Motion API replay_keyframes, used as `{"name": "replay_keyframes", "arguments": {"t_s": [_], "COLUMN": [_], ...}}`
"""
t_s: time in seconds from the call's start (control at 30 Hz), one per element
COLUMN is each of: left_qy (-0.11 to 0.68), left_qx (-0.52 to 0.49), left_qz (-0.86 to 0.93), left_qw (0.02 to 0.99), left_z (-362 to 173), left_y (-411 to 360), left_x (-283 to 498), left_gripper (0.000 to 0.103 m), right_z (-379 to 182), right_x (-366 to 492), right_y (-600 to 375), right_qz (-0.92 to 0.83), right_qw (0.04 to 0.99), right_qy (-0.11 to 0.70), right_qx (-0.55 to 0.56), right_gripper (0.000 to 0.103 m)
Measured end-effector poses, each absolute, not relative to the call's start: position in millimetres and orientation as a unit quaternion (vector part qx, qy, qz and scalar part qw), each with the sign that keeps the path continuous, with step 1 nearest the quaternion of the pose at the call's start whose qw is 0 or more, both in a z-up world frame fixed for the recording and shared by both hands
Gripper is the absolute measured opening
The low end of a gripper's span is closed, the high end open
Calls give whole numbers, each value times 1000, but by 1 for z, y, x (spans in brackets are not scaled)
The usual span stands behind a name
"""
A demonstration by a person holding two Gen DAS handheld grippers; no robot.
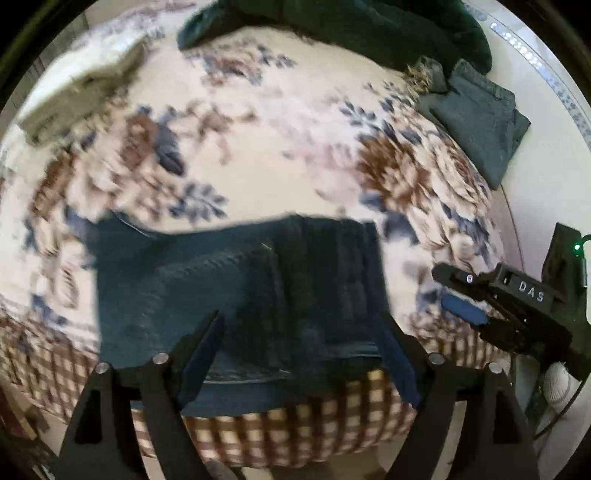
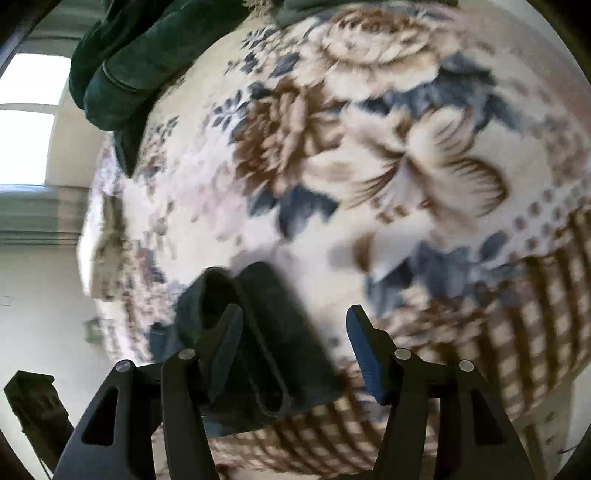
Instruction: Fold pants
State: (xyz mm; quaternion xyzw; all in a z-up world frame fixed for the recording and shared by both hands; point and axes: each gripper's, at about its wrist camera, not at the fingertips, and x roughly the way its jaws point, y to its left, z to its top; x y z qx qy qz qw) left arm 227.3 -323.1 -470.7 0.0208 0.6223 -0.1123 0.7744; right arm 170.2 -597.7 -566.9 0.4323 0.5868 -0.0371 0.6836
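Observation:
The folded dark teal pants (image 1: 236, 288) lie flat on a floral blanket (image 1: 258, 129) near the bed's front edge. My left gripper (image 1: 303, 332) hovers over their near part, open, its two fingers spread wide above the cloth without pressing it. My right gripper (image 1: 448, 291) is just to the right of the pants, over the blanket. In the right wrist view the pants' folded end (image 2: 280, 332) lies between and under the fingers of my right gripper (image 2: 293, 317), which is open. Its left finger overlaps the cloth and its right finger stands apart from it.
A dark green heap of clothes (image 1: 369, 29) lies at the bed's far side, also seen in the right wrist view (image 2: 125, 66). A folded grey-blue garment (image 1: 480, 122) sits at the right edge and an olive folded one (image 1: 81, 92) at the far left. The blanket's checked border (image 1: 295, 424) hangs over the front edge.

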Motion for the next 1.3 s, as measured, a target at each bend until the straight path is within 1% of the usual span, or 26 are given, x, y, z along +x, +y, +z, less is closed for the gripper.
{"name": "replay_keyframes", "arguments": {"t_s": [0.13,0.23,0.33,0.37,0.4,0.43,0.47,0.5,0.57,0.7,0.9,1.0,1.13,1.2,1.23,1.3], "left_qy": [624,648,659,660,663,664,664,666,669,666,666,669,674,676,676,676], "left_qx": [87,100,113,119,123,128,133,137,134,127,111,83,31,9,-1,-37], "left_qz": [-54,-22,8,15,21,26,30,33,35,34,22,22,18,24,25,27], "left_qw": [774,755,744,741,738,736,735,732,731,734,737,738,738,737,737,736], "left_z": [-487,-511,-525,-528,-532,-535,-536,-539,-539,-537,-533,-532,-534,-537,-538,-541], "left_y": [-304,-280,-257,-251,-245,-241,-239,-234,-229,-224,-222,-213,-198,-186,-183,-175], "left_x": [243,252,251,250,248,247,246,244,240,236,239,241,253,265,271,289], "left_gripper": [81,81,81,81,81,81,81,81,81,81,81,81,81,81,81,81], "right_z": [-584,-609,-623,-622,-619,-616,-613,-609,-600,-581,-555,-553,-560,-577,-585,-593], "right_x": [185,196,198,198,198,198,198,198,199,197,187,177,171,171,174,174], "right_y": [-569,-534,-508,-503,-498,-492,-488,-483,-477,-489,-518,-543,-562,-569,-572,-581], "right_qz": [17,59,66,60,57,59,56,51,41,33,9,-11,-26,-14,-5,-9], "right_qw": [659,632,633,643,655,666,676,685,697,707,728,725,731,703,685,668], "right_qy": [612,646,652,650,647,641,637,634,628,603,585,584,597,621,633,641], "right_qx": [437,425,412,399,386,376,366,356,343,368,359,365,329,347,359,378], "right_gripper": [61,61,63,59,41,29,23,19,16,10,10,10,10,19,20,38]}}
